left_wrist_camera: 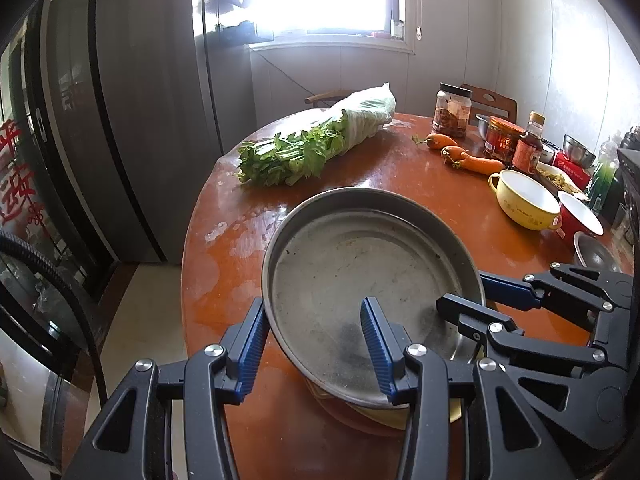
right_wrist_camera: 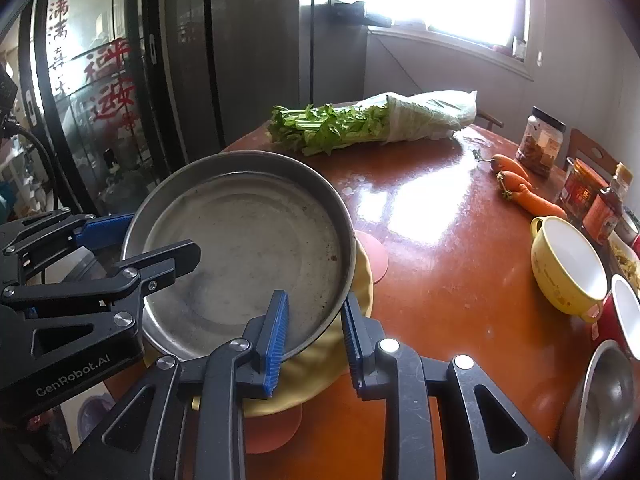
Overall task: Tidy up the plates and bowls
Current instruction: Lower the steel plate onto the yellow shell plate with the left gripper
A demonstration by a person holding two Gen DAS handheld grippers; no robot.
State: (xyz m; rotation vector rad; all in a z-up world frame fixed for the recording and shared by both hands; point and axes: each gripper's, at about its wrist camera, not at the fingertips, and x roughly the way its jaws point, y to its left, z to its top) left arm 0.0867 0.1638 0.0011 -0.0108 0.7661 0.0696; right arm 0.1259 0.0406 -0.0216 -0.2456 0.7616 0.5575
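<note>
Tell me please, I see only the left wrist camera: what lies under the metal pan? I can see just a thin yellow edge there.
Observer: A yellow plate. The pan sits on it, and the plate sticks out on the right side.
Operator: Is something below the plate also?
Observer: Yes, a pink disc shows past the plate's far edge, and pink shows again at the near edge. I cannot tell if it is one piece.
Operator: And the steel bowl at my right, is it empty?
Observer: The steel bowl looks empty.

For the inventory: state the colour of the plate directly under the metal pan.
Yellow plate, clearest in the right wrist view.
</note>
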